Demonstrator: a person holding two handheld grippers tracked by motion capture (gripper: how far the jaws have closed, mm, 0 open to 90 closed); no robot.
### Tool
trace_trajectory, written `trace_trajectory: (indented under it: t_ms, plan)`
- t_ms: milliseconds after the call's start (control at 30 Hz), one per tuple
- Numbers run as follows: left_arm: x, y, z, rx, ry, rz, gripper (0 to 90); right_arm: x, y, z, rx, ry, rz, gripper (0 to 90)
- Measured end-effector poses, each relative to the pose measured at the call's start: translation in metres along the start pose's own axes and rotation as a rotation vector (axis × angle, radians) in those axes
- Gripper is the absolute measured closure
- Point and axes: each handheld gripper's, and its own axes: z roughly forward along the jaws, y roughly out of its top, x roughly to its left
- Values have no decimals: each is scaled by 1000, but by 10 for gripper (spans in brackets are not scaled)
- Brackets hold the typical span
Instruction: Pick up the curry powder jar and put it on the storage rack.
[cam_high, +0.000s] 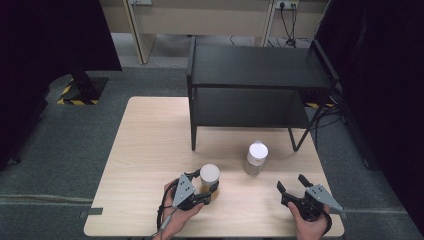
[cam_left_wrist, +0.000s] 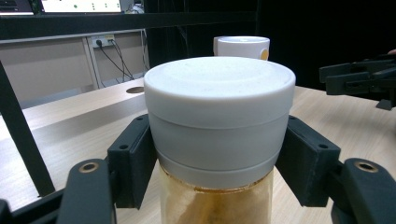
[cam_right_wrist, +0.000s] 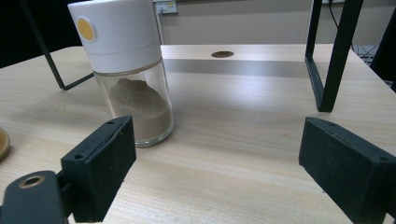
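Currently, as inspected:
Left gripper: your jaws are clamped on the white-lidded jar, pads pressing just under its lid.
Held jar: stands near the table's front edge, left of centre; amber contents visible in the left gripper view.
Right gripper: your jaws stand wide apart, nothing between them, near the front right corner.
Second jar: upright, brown powder inside, before the black shelf, apart from both grippers.

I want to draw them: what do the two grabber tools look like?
Both grippers, left and right, are black, each with two blocky jaws and a grey three-cornered plate on top. Small brass-coloured rings sit in the jaw arms. A dark cable trails from the left one.
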Motion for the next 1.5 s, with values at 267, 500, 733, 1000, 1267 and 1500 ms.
trace_trajectory:
  t_ms: [267, 500, 733, 1000, 1267, 1500]
  plan:
    - [-3, 3, 1, 8, 13, -25, 340, 0, 0, 0, 0, 1, 1, 112]
    - [-5, 12, -1, -14, 19, -46, 340, 0, 0, 0, 1, 0, 2, 112]
    - [-7, 37, -2, -59, 47, -39, 340, 0, 0, 0, -1, -1, 2, 112]
    - [-8, 69, 3, -115, 83, -30, 340, 0, 0, 0, 0, 0, 4, 112]
    - [-10, 97, 10, -165, 119, -25, 341, -1, 0, 0, 0, 0, 5, 112]
    - [-11, 120, 16, -192, 148, -13, 341, 0, 0, 0, 0, -1, 4, 112]
